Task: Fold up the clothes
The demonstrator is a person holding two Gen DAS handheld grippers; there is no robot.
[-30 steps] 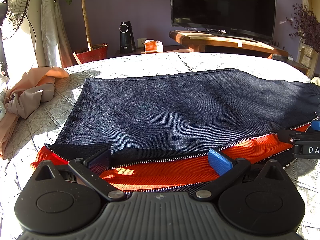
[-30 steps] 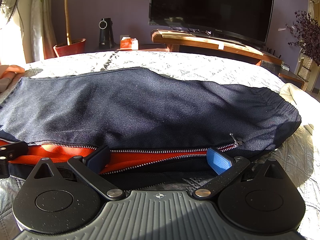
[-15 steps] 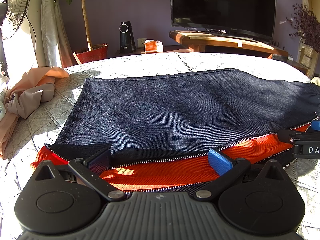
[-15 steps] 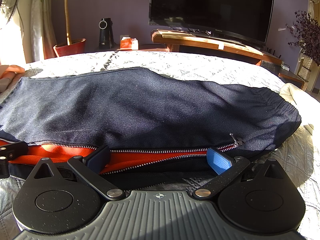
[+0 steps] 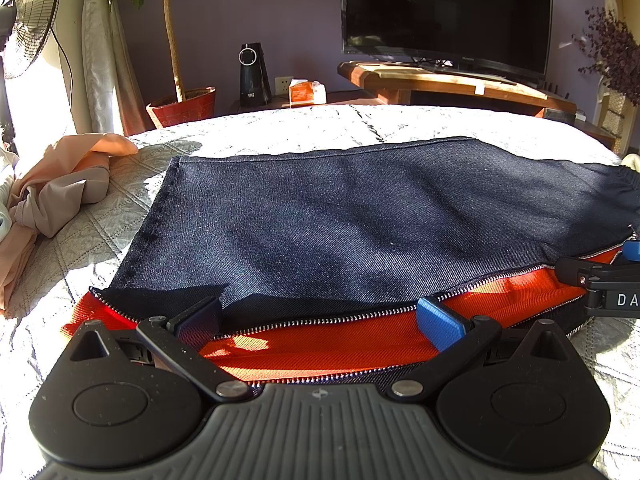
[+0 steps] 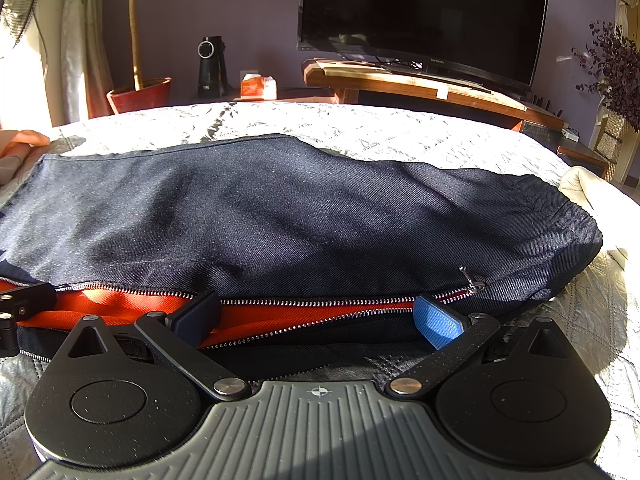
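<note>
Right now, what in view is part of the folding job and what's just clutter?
In the job:
- dark denim garment with orange lining, zip open along its near edge
- left gripper, open, at that edge
- right gripper, open, at that edge

Lying about:
- peach cloth
- cream cloth
- TV
- potted plant
- fan
</note>
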